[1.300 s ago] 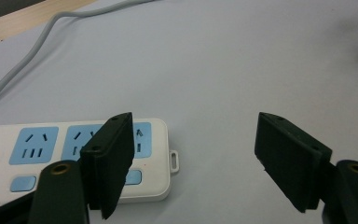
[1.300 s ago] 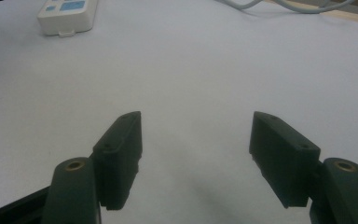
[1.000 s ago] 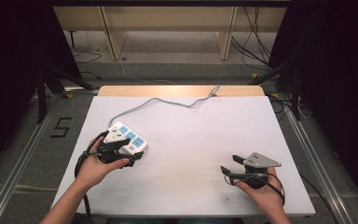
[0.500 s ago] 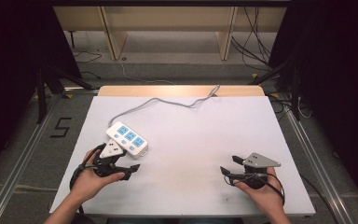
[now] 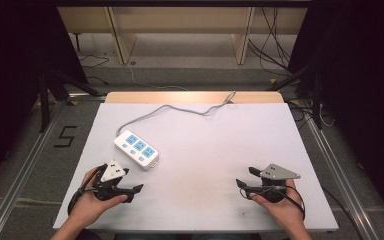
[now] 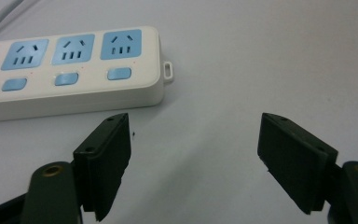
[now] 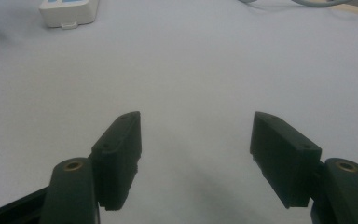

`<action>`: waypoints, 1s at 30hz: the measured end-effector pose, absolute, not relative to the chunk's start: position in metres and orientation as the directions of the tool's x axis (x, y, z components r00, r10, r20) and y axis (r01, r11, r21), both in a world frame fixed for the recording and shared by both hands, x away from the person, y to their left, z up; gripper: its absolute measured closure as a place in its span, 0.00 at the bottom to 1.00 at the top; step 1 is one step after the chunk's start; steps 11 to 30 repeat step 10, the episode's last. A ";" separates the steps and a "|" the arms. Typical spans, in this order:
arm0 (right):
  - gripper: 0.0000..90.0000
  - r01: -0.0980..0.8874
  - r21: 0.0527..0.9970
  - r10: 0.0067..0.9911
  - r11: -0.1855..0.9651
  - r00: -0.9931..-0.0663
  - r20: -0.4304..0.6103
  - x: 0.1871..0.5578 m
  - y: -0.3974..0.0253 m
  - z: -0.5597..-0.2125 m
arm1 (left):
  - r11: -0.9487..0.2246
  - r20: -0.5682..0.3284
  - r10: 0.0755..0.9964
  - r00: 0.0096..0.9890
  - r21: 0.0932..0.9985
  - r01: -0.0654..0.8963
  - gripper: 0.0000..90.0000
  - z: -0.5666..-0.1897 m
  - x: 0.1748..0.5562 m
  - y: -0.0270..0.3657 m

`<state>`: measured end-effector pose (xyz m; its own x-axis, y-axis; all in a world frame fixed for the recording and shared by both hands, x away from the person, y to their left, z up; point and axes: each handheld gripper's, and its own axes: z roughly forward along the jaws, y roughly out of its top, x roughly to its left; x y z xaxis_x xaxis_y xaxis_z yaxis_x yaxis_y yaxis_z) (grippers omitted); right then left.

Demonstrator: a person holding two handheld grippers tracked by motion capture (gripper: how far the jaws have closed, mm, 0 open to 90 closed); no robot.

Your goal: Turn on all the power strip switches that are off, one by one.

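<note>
1. Nearest to the person, the left gripper (image 5: 130, 189) rests low on the white table (image 5: 220, 145). Its jaws are spread wide apart and hold nothing.
2. The right gripper (image 5: 241, 183) sits at the same near edge, off to the other side. Its jaws are spread too, with only bare table between them.
3. Just past the left gripper lies the power strip (image 5: 136, 148), flat on the table with its blue sockets (image 6: 70, 47) facing up. It does not touch the jaws.
4. The strip's long side runs across in front of the left gripper, not pointing at it. Its end with the small loop (image 6: 168, 71) is the closest part.
5. The left gripper is much nearer to the strip. The right gripper is well apart from it.
6. Farthest away, the grey cord (image 5: 180, 111) runs from the strip toward the back edge of the table.
</note>
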<state>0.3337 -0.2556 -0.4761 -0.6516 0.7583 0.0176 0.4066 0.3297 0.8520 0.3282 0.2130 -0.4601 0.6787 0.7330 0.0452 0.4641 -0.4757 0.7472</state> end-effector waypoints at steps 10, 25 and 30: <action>0.39 0.409 0.851 0.758 0.329 -0.652 0.020 0.334 -0.256 -0.476 | -0.483 0.048 0.716 0.697 0.755 0.444 0.27 -0.460 0.326 0.203; 0.39 0.409 0.851 0.758 0.329 -0.652 0.020 0.334 -0.256 -0.476 | -0.483 0.048 0.716 0.697 0.755 0.444 0.27 -0.460 0.326 0.203; 0.39 0.409 0.851 0.758 0.329 -0.652 0.020 0.334 -0.256 -0.476 | -0.483 0.048 0.716 0.697 0.755 0.444 0.27 -0.460 0.326 0.203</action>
